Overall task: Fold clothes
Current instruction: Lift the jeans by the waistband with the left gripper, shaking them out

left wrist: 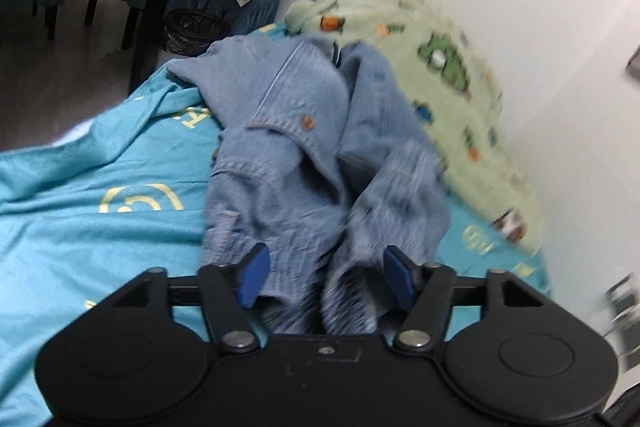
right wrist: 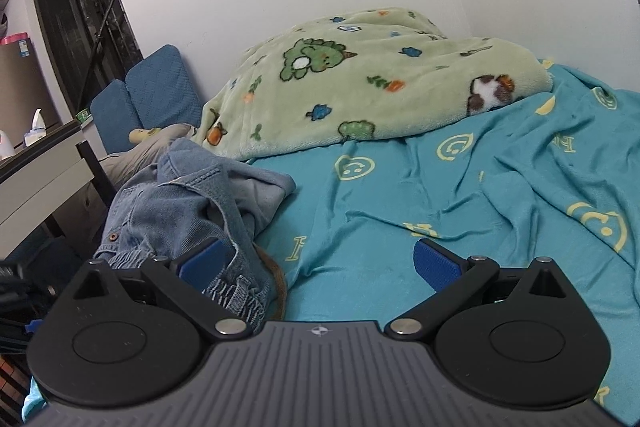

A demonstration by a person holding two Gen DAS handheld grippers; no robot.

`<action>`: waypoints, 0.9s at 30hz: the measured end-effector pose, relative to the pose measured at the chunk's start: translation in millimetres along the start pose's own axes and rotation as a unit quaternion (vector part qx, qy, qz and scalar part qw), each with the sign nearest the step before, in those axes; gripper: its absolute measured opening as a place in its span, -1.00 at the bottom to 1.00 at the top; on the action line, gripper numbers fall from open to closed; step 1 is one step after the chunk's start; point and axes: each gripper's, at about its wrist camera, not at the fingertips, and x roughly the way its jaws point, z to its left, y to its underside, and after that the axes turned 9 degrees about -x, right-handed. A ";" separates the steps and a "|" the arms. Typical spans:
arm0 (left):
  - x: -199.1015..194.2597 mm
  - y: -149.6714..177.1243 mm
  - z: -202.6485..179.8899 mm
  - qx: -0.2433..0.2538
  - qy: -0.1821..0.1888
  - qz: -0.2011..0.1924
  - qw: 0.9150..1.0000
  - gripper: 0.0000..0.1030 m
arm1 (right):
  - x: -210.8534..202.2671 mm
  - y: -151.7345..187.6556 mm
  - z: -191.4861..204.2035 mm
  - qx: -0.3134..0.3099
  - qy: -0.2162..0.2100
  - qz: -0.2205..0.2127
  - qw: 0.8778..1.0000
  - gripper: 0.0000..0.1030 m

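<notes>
The denim garment (left wrist: 308, 155) lies in a crumpled heap on the bed's turquoise sheet (left wrist: 100, 227), just in front of the green dinosaur blanket (left wrist: 440, 67). The left hand-held gripper (left wrist: 326, 277) stands wide, its blue pads either side of the gathered denim cuff without pressing on it. The right hand-held gripper (right wrist: 320, 267) is also wide and empty, its left pad against the heap's edge. By the look of it, this is the laying-out stage: next, each gripper needs a clean hem or corner to spread the fabric flat.
</notes>
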 end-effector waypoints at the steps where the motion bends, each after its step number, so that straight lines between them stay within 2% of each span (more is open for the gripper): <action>1: -1.6 -1.8 2.0 -0.013 0.014 -0.001 1.000 0.31 | 0.2 0.2 0.8 -0.003 0.003 0.000 1.000 0.99; 4: -1.2 -4.9 1.8 -0.028 0.026 -0.005 0.999 0.36 | 0.6 1.3 2.9 -0.011 0.015 -0.002 1.000 1.00; 8: 10.9 -3.3 -3.2 -0.005 -0.003 -0.008 1.000 0.36 | 1.9 1.4 10.6 -0.044 0.039 -0.007 0.998 1.00; 12: 21.4 -4.0 3.7 -0.007 -0.018 -0.011 1.000 0.36 | 2.9 0.8 12.8 -0.056 0.037 -0.016 0.998 1.00; 16: 25.2 -3.4 5.6 -0.005 -0.032 -0.012 0.999 0.36 | 0.6 0.9 5.0 -0.041 0.033 -0.030 0.998 1.00; 24: 27.3 3.7 -3.3 0.030 -0.051 -0.014 0.998 0.36 | 15.0 7.6 -13.8 0.019 0.020 -0.015 1.000 1.00; 27: 30.0 5.0 -3.4 0.041 -0.061 -0.014 0.997 0.36 | 18.1 10.0 -13.0 0.016 0.033 -0.013 0.999 1.00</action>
